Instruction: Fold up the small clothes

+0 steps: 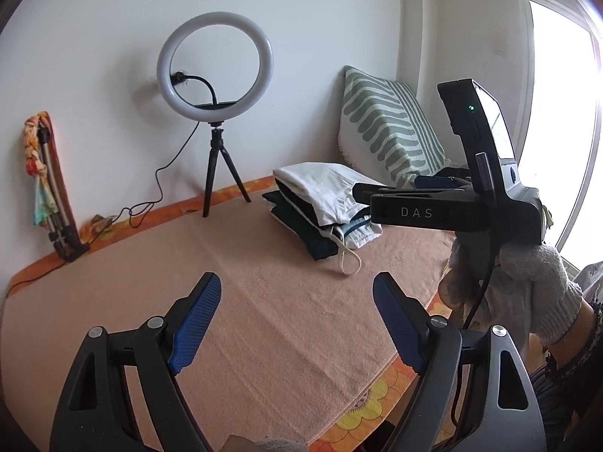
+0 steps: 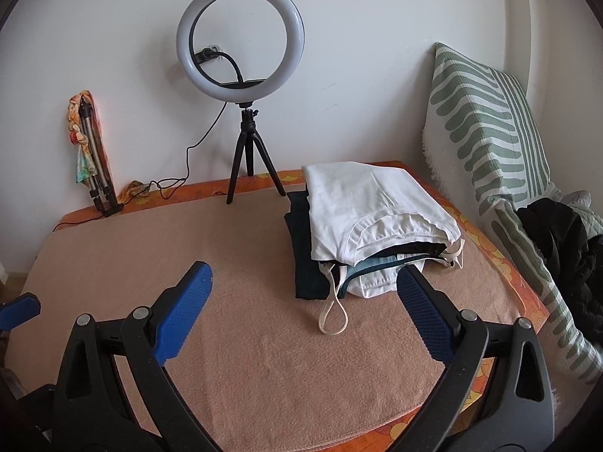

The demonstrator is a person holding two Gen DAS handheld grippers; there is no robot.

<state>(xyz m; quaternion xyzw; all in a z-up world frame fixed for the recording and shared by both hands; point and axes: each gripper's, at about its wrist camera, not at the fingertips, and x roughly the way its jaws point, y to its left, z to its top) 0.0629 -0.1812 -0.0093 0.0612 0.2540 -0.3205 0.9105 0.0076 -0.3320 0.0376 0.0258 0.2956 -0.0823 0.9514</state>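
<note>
A stack of folded small clothes, white on top with dark and teal pieces under it, lies on the peach towel at the right rear; a cream strap loop trails toward me. It also shows in the left wrist view. My left gripper is open and empty above the towel. My right gripper is open and empty just in front of the stack. In the left wrist view the right gripper's body hangs at the right, held by a gloved hand.
A ring light on a tripod stands at the back wall with its cable. A folded tripod with a cloth leans at the left. A green striped pillow and dark unfolded clothes lie at the right. A bright window is at the right.
</note>
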